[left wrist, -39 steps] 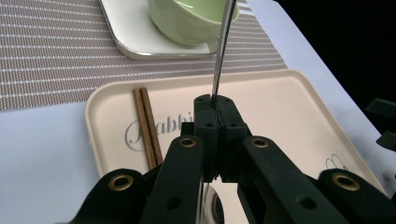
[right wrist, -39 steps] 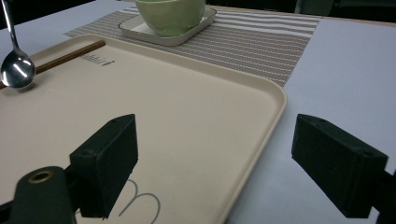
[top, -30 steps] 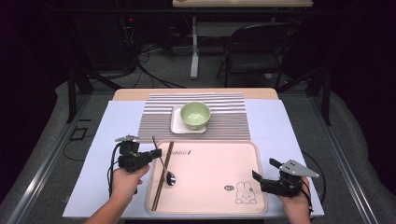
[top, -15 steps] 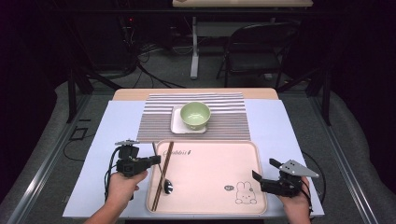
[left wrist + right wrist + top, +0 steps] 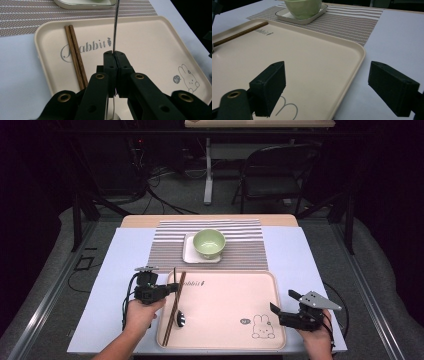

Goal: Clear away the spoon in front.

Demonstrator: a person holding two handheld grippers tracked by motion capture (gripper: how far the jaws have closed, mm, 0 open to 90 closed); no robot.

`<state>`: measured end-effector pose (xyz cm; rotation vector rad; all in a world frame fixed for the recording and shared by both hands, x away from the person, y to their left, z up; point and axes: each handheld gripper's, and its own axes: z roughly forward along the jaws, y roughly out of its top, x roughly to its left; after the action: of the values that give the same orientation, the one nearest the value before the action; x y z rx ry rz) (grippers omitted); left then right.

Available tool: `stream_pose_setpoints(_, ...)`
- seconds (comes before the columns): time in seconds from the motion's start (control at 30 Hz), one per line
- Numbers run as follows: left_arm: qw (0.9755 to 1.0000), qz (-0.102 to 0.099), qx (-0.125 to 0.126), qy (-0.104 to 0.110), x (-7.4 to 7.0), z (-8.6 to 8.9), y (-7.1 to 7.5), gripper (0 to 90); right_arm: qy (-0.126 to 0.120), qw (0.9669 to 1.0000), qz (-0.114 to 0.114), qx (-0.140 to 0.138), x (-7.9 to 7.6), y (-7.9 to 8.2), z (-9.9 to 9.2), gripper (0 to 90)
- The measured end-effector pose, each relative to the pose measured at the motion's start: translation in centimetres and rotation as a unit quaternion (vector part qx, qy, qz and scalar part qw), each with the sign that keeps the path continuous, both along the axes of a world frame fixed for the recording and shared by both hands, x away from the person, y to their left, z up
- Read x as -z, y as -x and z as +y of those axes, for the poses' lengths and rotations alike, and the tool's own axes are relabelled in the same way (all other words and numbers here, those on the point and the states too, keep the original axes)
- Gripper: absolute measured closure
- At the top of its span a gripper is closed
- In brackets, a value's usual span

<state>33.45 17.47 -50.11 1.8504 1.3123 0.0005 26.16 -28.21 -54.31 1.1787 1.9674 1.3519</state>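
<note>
Left gripper (image 5: 114, 56) is pinching thin metal spoon (image 5: 115, 25) over beige rabbit tray (image 5: 150, 45); right gripper (image 5: 327, 85) idling spread. Next: lay spoon beside brown wooden chopsticks (image 5: 75, 55).

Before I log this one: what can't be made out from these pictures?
- Spoon: in the left gripper view its bowl end is hidden under the left tongs; in the high view it is too small to tell whether the bowl touches the tray.
- Green bowl: cut off by the top edge of the right gripper view.
- Chopsticks: near ends hidden behind the tongs' body in the left gripper view.
</note>
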Motion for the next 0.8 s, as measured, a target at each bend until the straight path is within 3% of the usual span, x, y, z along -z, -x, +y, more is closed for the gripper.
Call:
stream_pose_setpoints(0.57, 0.9995, 0.031, 0.002, -0.005, 2.4, -2.3, -1.9, 88.3, 0.000, 1.0000, 0.000, -0.001, 0.0, 0.0, 0.0, 14.1)
stream_pose_setpoints(0.8, 0.9987, 0.051, -0.005, -0.002, 3.8, -2.4, -2.1, 86.9, 0.000, 1.0000, -0.001, -0.002, 0.0, 0.0, 0.0, 14.1)
